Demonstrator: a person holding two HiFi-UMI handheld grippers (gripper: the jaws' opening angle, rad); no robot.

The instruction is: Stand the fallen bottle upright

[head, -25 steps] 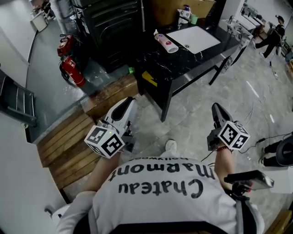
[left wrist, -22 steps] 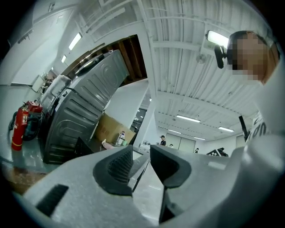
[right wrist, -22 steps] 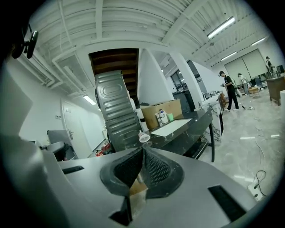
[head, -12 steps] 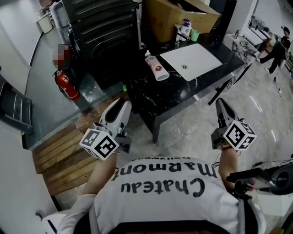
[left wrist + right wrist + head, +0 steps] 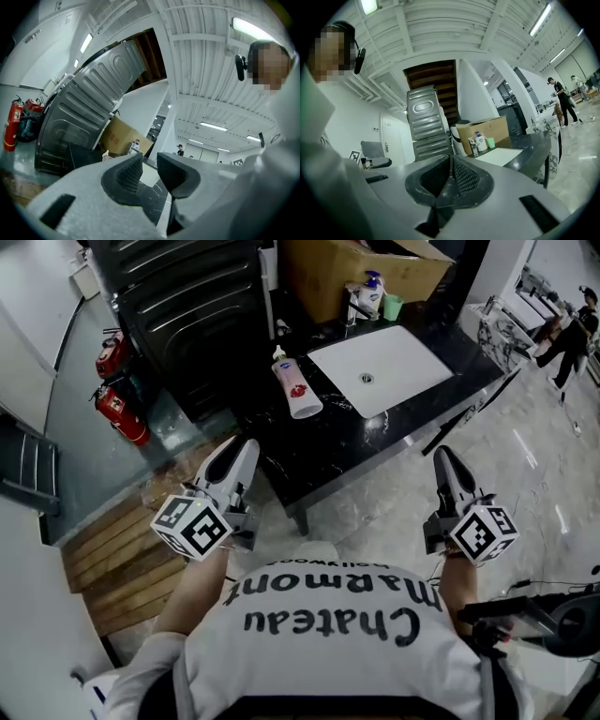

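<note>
A white bottle (image 5: pixel 293 386) with a red label and a pump top lies on its side on the black marble counter (image 5: pixel 337 442), left of the white sink basin (image 5: pixel 380 369). My left gripper (image 5: pixel 246 442) hovers by the counter's near left edge, a short way below the bottle and apart from it. Its jaws (image 5: pixel 149 161) stand slightly apart with nothing between them and have just been closing a little. My right gripper (image 5: pixel 441 455) is off the counter's near right edge over the floor. Its pads meet (image 5: pixel 451 161) and hold nothing.
A cardboard box (image 5: pixel 352 273), a soap dispenser (image 5: pixel 372 289) and a green cup (image 5: pixel 393 306) stand behind the basin. A dark ribbed metal unit (image 5: pixel 187 306) rises left of the counter. Fire extinguishers (image 5: pixel 117 404) and wooden steps (image 5: pixel 122 559) lie to the left. A person (image 5: pixel 574 324) walks far right.
The person has stepped towards the counter. Both grippers are now nearer its front edge, and the bottle and basin sit lower and closer in the head view.
</note>
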